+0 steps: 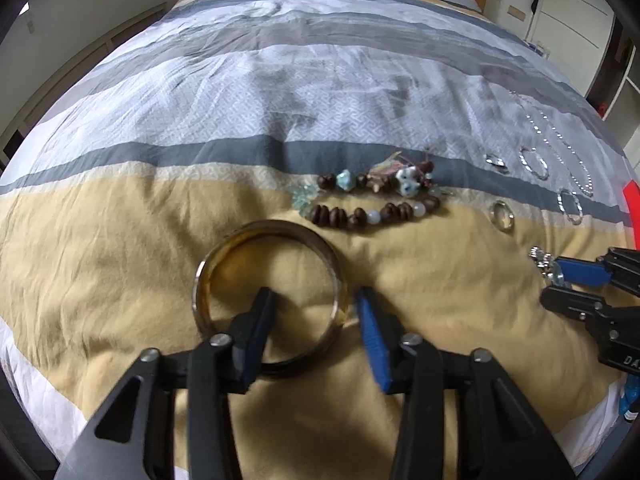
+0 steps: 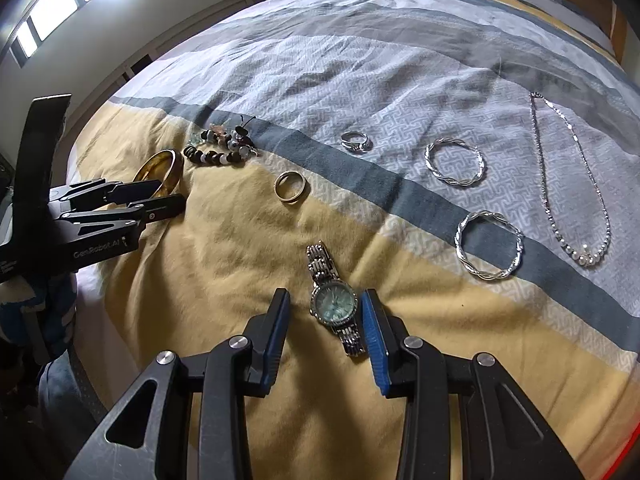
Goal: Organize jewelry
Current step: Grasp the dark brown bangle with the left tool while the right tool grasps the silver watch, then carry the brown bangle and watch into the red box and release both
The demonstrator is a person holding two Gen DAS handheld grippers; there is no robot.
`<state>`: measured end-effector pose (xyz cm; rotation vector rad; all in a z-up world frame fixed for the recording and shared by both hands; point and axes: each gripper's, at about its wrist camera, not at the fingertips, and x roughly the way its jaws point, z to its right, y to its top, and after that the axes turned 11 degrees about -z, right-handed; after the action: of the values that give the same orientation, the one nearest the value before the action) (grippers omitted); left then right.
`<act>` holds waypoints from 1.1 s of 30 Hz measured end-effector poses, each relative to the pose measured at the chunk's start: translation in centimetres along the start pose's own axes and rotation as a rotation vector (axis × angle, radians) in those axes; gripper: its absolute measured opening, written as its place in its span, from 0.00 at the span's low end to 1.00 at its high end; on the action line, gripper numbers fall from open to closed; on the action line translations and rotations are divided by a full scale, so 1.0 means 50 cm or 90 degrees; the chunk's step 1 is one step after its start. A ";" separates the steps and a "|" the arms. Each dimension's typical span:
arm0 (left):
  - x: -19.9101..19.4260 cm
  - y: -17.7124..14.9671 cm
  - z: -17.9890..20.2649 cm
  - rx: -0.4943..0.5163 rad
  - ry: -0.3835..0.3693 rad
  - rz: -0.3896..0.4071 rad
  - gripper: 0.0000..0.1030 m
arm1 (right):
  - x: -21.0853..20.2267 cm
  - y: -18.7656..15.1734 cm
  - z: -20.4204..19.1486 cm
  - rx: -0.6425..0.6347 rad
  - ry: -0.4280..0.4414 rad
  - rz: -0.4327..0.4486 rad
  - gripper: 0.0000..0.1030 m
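Observation:
On the yellow band of the bedcover lies a wide gold bangle. My left gripper is down over it: one finger stands inside the hoop, the blue-padded one just outside its right rim, and neither pad presses. A silver watch with a pale blue face lies flat between the fingers of my right gripper. The right pad sits close to the case, while a gap shows on the left side. The right wrist view also catches the left gripper at the bangle.
A brown and blue beaded bracelet lies just beyond the bangle. A gold ring, a silver ring, two twisted silver bangles and a pearl necklace are spread on the striped bedcover.

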<state>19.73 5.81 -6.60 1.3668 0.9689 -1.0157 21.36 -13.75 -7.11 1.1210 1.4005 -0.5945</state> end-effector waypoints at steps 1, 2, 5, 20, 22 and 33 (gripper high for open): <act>-0.002 -0.001 0.005 0.005 -0.003 0.001 0.26 | 0.001 -0.001 0.000 0.001 -0.002 0.001 0.27; -0.003 -0.002 0.010 0.010 -0.002 0.002 0.18 | 0.001 -0.003 0.001 0.003 -0.002 0.001 0.24; -0.010 -0.005 0.027 0.022 0.003 0.006 0.08 | -0.004 -0.009 -0.001 0.003 -0.003 0.006 0.23; -0.128 -0.043 0.035 -0.015 -0.094 0.053 0.07 | -0.103 -0.064 -0.038 -0.011 -0.026 0.060 0.23; -0.147 -0.049 0.040 -0.011 -0.093 0.064 0.07 | -0.126 -0.074 -0.046 -0.013 -0.031 0.072 0.23; -0.255 -0.089 0.087 0.023 -0.111 0.117 0.07 | -0.257 -0.139 -0.079 -0.015 -0.076 0.147 0.23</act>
<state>11.57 1.72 4.26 1.3456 0.6855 -0.9986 11.55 -16.73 3.99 1.1895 1.1538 -0.4699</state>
